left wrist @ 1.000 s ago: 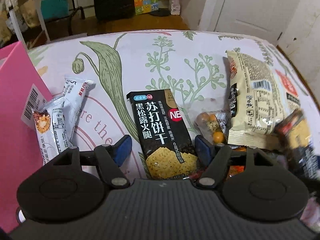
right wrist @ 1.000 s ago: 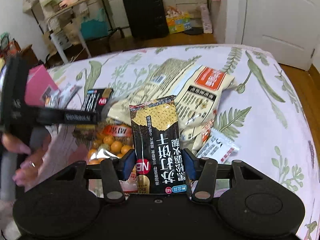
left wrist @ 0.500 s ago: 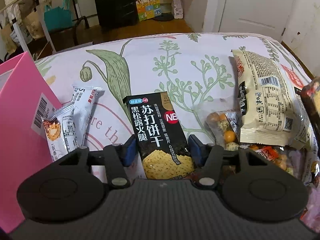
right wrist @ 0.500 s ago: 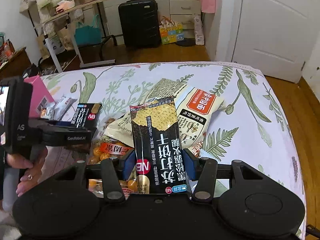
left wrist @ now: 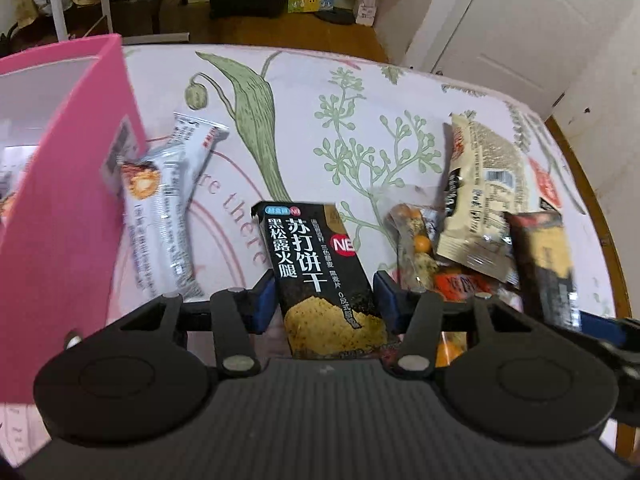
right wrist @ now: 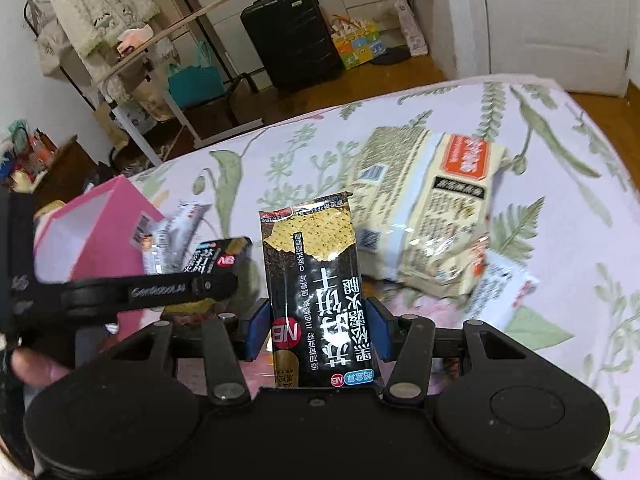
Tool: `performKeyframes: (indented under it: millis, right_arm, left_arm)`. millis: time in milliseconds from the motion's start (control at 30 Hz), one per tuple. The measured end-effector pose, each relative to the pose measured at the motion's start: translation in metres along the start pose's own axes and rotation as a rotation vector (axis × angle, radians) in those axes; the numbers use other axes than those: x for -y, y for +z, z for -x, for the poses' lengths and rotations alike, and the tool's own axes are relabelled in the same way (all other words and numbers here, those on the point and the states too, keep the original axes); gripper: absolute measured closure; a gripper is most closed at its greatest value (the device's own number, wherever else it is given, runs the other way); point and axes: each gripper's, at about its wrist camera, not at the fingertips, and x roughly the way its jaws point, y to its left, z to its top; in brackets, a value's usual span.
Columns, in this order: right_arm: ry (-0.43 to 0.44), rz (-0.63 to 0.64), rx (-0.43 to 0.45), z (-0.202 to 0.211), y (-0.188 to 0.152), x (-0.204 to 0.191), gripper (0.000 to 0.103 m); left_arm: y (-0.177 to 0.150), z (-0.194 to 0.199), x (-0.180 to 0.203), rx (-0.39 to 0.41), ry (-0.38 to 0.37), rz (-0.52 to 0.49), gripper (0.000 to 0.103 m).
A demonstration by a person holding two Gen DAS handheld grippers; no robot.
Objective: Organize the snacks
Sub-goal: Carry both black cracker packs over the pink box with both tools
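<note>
My left gripper (left wrist: pixel 324 300) is shut on a black soda-cracker pack (left wrist: pixel 316 276), held above the flowered tablecloth. My right gripper (right wrist: pixel 316 330) is shut on a second black cracker pack (right wrist: pixel 316 292), label upside down. That second pack also shows at the right of the left wrist view (left wrist: pixel 544 260). The left gripper and its pack (right wrist: pixel 218 258) show at the left of the right wrist view. A pink box (left wrist: pixel 60 200) stands open at the left. Silver snack bars (left wrist: pixel 164 200) lie beside it.
Large beige snack bags (right wrist: pixel 424 204) lie on the table's right half, with a clear bag of small orange snacks (left wrist: pixel 416 240) and a small white packet (right wrist: pixel 508 284). Beyond the table's far edge stand a black suitcase (right wrist: pixel 296 36) and a clothes rack.
The left gripper has closed on its cracker pack, lifted it and moved left toward the pink box. The right gripper, holding its pack, has followed leftward.
</note>
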Motion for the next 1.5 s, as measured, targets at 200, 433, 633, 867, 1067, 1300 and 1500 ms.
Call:
performKeyframes:
  millis: [200,433,633,867,1067,1300,1500]
  right_arm:
    - [0.077,-0.04,-0.041,0.0,-0.003,-0.011,0.047]
    - [0.075,-0.012,-0.086,-0.01,-0.014,-0.022,0.047]
    - [0.062,0.013,-0.116,-0.018,-0.019,-0.024,0.047]
    - [0.049,0.017,-0.143,-0.018,-0.022,-0.022,0.047]
    - [0.057,0.032,-0.176,-0.007,-0.025,-0.032,0.047]
    - [0.107,0.016,-0.191,0.006,-0.034,-0.042,0.047]
    - [0.145,0.042,-0.202,0.018,-0.041,-0.051,0.047]
  left_arm:
    - [-0.011,0.029,-0.015,-0.012,-0.043,0.042,0.055]
    - [-0.031,0.017,-0.024,-0.102,-0.03,0.031,0.055]
    - [-0.043,0.003,-0.029,-0.14,-0.026,0.05,0.051]
    - [-0.05,0.004,-0.019,-0.122,-0.005,-0.002,0.058]
    - [-0.053,0.017,-0.019,-0.153,-0.03,-0.009,0.059]
    - [-0.056,0.047,-0.018,-0.146,-0.026,-0.041,0.059]
    - [-0.065,0.077,-0.028,-0.145,-0.029,-0.043,0.059]
